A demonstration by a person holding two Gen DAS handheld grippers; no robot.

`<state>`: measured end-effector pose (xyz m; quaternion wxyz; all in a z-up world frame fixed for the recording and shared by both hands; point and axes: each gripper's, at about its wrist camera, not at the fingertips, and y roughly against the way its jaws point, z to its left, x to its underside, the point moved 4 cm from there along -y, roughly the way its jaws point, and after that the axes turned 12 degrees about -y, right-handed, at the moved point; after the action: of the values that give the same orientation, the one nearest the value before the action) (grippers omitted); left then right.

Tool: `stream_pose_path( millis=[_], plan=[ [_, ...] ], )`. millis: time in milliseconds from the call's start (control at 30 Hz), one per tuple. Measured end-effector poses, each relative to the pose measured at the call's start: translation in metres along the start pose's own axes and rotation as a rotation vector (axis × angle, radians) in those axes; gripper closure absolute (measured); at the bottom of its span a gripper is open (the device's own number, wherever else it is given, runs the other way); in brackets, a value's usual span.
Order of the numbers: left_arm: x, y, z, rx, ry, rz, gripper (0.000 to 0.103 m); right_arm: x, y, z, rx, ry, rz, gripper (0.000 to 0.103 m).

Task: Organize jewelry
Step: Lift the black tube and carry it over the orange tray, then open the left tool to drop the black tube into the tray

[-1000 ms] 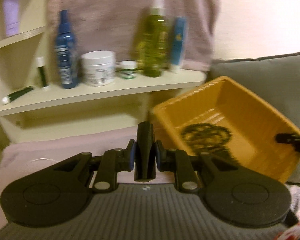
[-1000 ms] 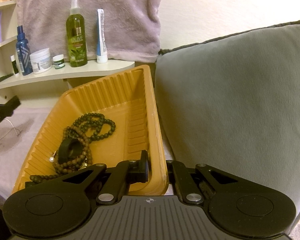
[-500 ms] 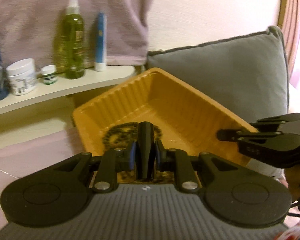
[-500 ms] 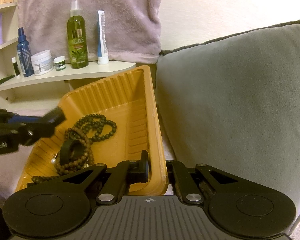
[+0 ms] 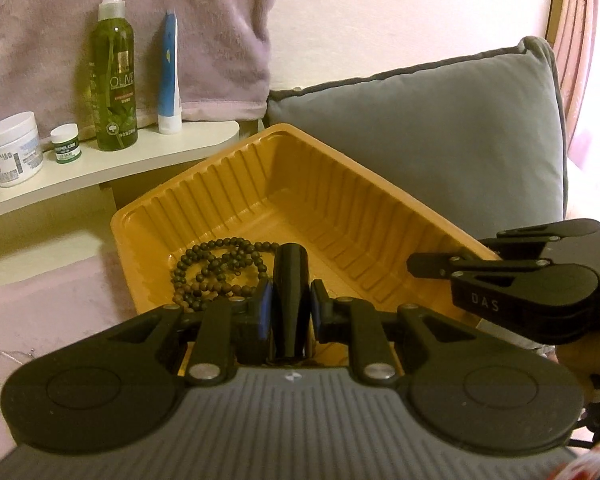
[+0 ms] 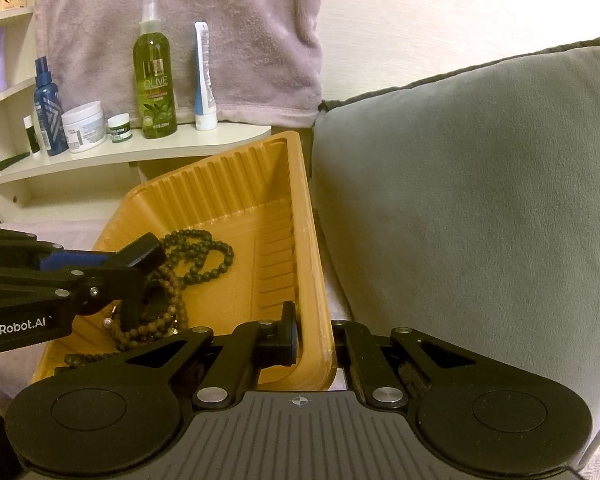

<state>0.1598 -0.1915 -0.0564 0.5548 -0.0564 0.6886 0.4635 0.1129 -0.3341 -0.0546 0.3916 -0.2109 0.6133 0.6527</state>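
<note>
Jewelry [image 6: 196,256] lies in the near corner of a ribbed orange plastic tray [image 6: 228,184]: several strands of small round beads, some dark olive-black and some warmer brown, coiled and overlapping in a loose heap on the tray floor, with 1 small pale bead [image 6: 107,322] showing at the heap's edge. In the left wrist view the same beads [image 5: 216,264] loop just beyond the left gripper [image 5: 290,308], whose blue-faced pads are pinched on a smooth black ring-shaped piece [image 5: 290,276] seen edge-on and standing upright between them. From the right wrist view that piece is mostly hidden behind the left gripper's fingers [image 6: 140,256], which hover directly over the bead heap; whether they touch the beads cannot be told. The right gripper [image 6: 314,332] is pressed together on the tray's near right rim, 1 finger inside the wall and 1 outside. The tray sits tilted on a pale pink cloth [image 5: 40,304], its far right side against a grey cushion [image 6: 480,200]. Behind, a cream shelf [image 6: 140,152] carries a green spray bottle [image 6: 155,80], a blue-and-white tube [image 6: 204,80], 2 white jars and a blue bottle [image 6: 49,112], with a mauve towel [image 6: 180,20] hanging above.
</note>
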Motion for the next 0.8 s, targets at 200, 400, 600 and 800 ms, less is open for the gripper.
stream_pose_path(
  millis=[200, 400, 600, 800],
  plan=[
    [0.001, -0.004, -0.001, 0.005, 0.010, 0.005, 0.085, 0.000, 0.000, 0.000, 0.000, 0.000, 0.000, 0.098],
    [0.002, -0.005, -0.001, 0.005, 0.023, -0.002, 0.076, 0.000, 0.000, 0.000, 0.000, -0.001, 0.002, 0.098],
    [0.004, 0.005, 0.009, -0.046, 0.042, -0.028, 0.076, 0.000, 0.001, 0.000, 0.000, -0.002, 0.001, 0.098],
    [0.020, 0.029, 0.034, -0.161, 0.053, -0.055, 0.076, 0.000, 0.002, 0.000, -0.001, 0.000, 0.000, 0.098]
  ],
)
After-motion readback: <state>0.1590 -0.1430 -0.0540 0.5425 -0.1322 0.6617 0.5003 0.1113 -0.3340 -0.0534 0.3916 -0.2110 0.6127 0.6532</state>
